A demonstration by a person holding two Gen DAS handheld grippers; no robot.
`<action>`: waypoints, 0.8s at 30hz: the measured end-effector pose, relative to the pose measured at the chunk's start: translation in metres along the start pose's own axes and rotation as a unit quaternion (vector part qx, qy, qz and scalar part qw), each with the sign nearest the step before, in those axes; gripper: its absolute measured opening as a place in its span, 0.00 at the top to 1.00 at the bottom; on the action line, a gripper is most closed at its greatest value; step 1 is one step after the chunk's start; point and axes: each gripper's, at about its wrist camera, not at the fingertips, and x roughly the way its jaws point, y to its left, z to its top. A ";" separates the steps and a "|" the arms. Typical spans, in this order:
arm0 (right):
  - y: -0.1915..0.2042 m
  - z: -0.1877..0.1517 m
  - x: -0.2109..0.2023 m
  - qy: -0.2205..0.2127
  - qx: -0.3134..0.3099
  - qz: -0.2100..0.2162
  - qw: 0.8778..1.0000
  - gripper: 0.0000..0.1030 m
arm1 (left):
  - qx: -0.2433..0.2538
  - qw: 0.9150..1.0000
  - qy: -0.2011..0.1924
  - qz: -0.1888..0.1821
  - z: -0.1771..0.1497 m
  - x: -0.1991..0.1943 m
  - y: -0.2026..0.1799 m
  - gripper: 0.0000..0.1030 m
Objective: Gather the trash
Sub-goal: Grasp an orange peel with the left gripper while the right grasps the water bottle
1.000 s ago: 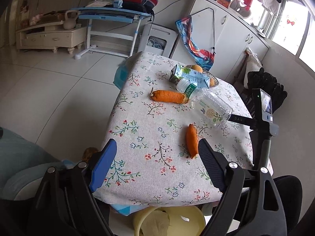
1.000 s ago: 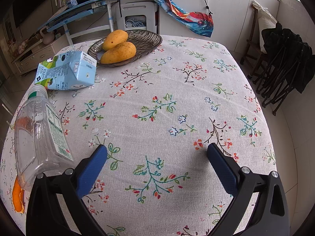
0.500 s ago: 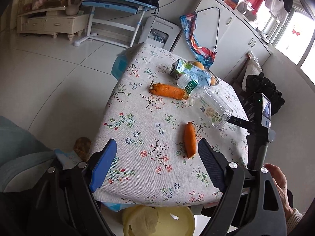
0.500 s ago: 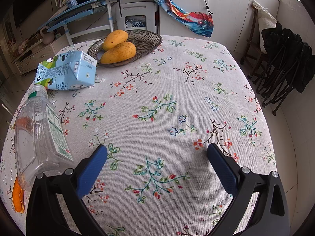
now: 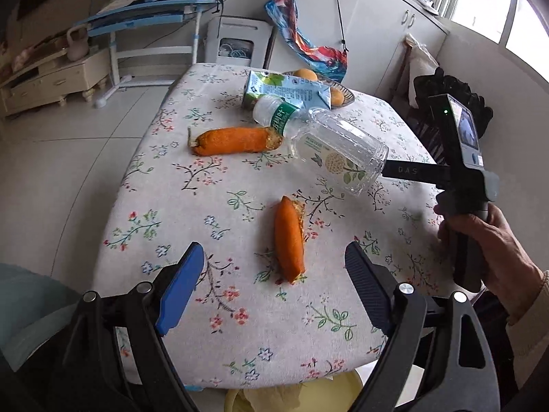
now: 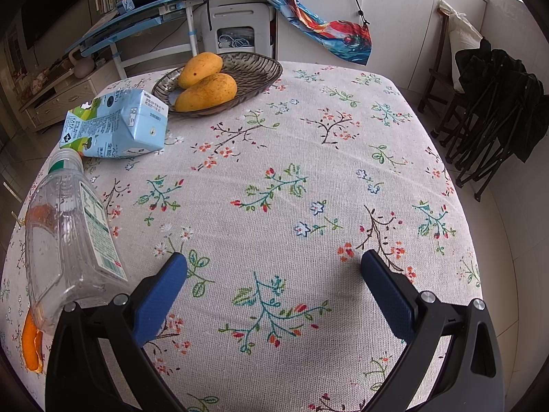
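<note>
With its jaws spread wide and empty, the left gripper (image 5: 274, 278) is aimed at the orange peel (image 5: 290, 240) lying mid-frame on the tabletop (image 5: 240, 343), seemingly for a pickup, while the right gripper (image 6: 274, 281) is held released over bare cloth.

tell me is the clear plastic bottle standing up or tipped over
Tipped over: the clear plastic bottle lies on its side on the tablecloth, cap toward the milk carton.

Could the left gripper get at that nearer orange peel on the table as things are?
Probably yes. The left gripper has its jaws wide open, and the nearer orange peel lies on the tablecloth roughly between them with nothing on top. The plastic bottle lies farther back, out of the way.
</note>
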 end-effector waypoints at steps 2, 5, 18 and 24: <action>-0.002 -0.006 -0.005 0.011 -0.005 0.004 1.000 0.06 | 0.014 1.000 0.011 0.002 0.005 0.012 -0.009 0.30; -0.015 -0.016 -0.016 0.016 0.005 0.009 1.000 0.06 | 0.035 0.999 0.024 0.012 0.010 0.029 -0.022 0.40; 0.087 0.016 -0.073 -0.054 -0.176 0.099 0.978 0.06 | 0.037 0.998 0.033 0.025 0.008 0.040 -0.020 0.46; 0.116 0.026 -0.034 0.008 -0.226 0.085 0.970 0.06 | 0.031 0.999 0.033 0.008 0.010 0.038 -0.015 0.59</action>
